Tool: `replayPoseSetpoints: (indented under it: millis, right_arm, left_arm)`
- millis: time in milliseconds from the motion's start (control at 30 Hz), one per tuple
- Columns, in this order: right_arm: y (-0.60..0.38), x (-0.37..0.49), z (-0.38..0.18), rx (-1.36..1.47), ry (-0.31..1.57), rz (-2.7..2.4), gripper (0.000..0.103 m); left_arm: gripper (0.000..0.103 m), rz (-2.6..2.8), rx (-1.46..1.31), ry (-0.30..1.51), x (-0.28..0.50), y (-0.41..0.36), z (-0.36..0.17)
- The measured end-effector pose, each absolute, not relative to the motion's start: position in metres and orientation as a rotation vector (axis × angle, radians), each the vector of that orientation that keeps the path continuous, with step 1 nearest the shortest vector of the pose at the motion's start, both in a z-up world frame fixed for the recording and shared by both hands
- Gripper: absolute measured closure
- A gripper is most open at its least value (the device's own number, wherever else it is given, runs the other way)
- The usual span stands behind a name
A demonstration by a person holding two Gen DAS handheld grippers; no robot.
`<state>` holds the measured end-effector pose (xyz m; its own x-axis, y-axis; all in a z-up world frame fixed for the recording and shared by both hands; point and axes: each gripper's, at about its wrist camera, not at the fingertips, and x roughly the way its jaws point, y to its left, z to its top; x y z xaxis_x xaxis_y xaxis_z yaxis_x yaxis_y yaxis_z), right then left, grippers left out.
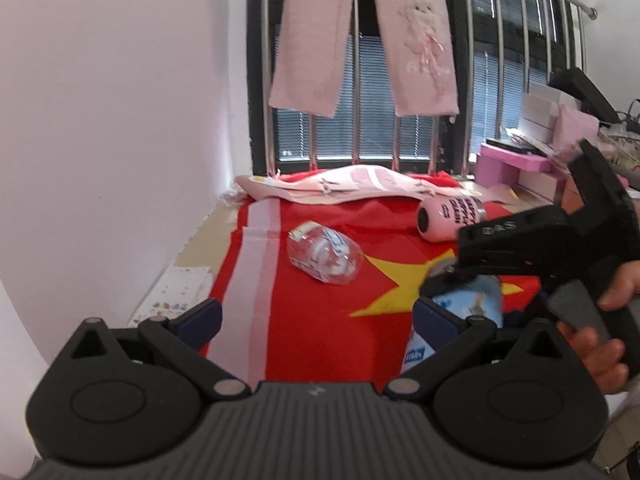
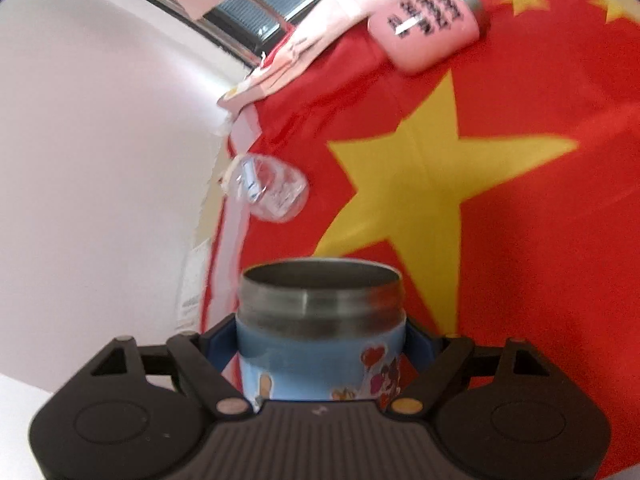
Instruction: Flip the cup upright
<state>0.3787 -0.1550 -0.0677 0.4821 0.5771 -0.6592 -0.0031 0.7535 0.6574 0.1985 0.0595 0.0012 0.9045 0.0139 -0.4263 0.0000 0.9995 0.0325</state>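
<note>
Clamping of the blue cup (image 2: 320, 344) is being performed by the right gripper (image 2: 320, 354), both pads pressed against its decorated wall, steel mouth facing away from the camera. The left gripper (image 1: 316, 316) is being held wide apart, gripping nothing, low over the red flag (image 1: 320, 320). Three vessels are being counted: blue cup, pink cup (image 1: 450, 216) and clear plastic bottle (image 1: 324, 256), the latter two lying sideways.

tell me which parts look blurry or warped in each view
Left wrist view: right claw and blue cup motion-smeared at right edge; window bars bowed by the fisheye. Right wrist view: blue cup fairly sharp; pink cup and clear cup soft, flag curved.
</note>
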Motion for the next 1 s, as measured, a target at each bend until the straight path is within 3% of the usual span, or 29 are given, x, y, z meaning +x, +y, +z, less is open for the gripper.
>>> replayPoseSetpoints:
  millis: [300,433,733,1000]
  right_arm:
    - [-0.163,0.381,-0.086,0.694,1.055,0.313,0.018]
    - [-0.166,0.383,-0.075,0.667,1.027,0.351,0.003]
    - [-0.210,0.327,-0.025,0.354,0.682,0.437,0.000]
    - [-0.233,0.276,-0.033,-0.062,0.459,0.399,0.000]
  left_arm:
    - [0.000,0.003,0.049,0.474,0.200,0.046,-0.002]
    - [0.000,0.001,0.066,0.481,0.202,0.042,0.002]
    - [0.000,-0.044,0.090,0.514,0.210,0.016,0.008]
    - [0.000,-0.054,0.094,0.528,0.215,-0.019,0.008]
